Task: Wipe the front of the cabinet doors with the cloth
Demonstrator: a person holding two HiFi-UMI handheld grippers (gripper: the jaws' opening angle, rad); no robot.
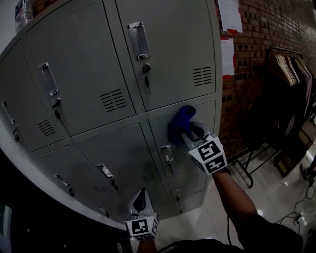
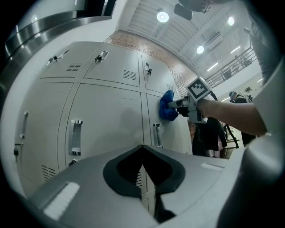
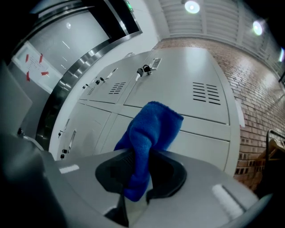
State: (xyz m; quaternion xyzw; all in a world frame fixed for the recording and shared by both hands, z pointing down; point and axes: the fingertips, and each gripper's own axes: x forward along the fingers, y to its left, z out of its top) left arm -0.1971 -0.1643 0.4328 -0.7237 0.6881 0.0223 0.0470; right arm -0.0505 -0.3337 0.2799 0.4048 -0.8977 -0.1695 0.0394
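A grey metal locker cabinet [image 1: 118, 59] with several doors fills the head view. My right gripper [image 1: 190, 132] is shut on a blue cloth [image 1: 179, 123], and the cloth is pressed against the top of a lower right door [image 1: 200, 116], just under the seam below the upper door. In the right gripper view the blue cloth [image 3: 149, 138] sticks up from between the jaws toward the doors [image 3: 178, 84]. My left gripper [image 1: 140, 199] hangs low by the cabinet's bottom doors, shut and empty. The left gripper view shows the cloth [image 2: 168, 106] on the door from the side.
A brick wall [image 1: 276, 24] with paper notices [image 1: 230, 15] stands right of the cabinet. A clothes rack with hangers and dark garments [image 1: 289, 84] stands at the far right on the glossy floor [image 1: 266, 192]. Keys hang from door locks [image 1: 146, 74].
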